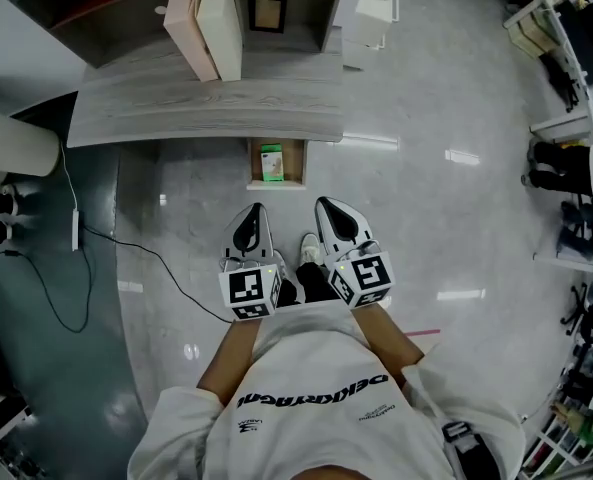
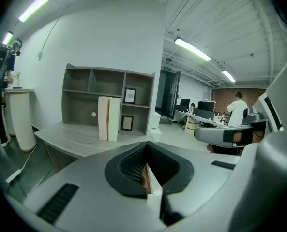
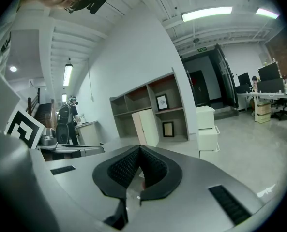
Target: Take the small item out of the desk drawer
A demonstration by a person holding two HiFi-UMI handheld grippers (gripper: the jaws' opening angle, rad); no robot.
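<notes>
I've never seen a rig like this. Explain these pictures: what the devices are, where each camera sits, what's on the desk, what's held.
There is no robot: a person holds a left gripper and a right gripper, each with two jaws and a marker cube. The head view comes from a camera on the person's head, looking down; the two gripper views come from cameras riding on the grippers. Ahead stands a grey desk carrying a shelf unit and two pale upright boxes. Its drawer is open, with a small green item inside. Both pairs of jaws are together, holding nothing.
</notes>
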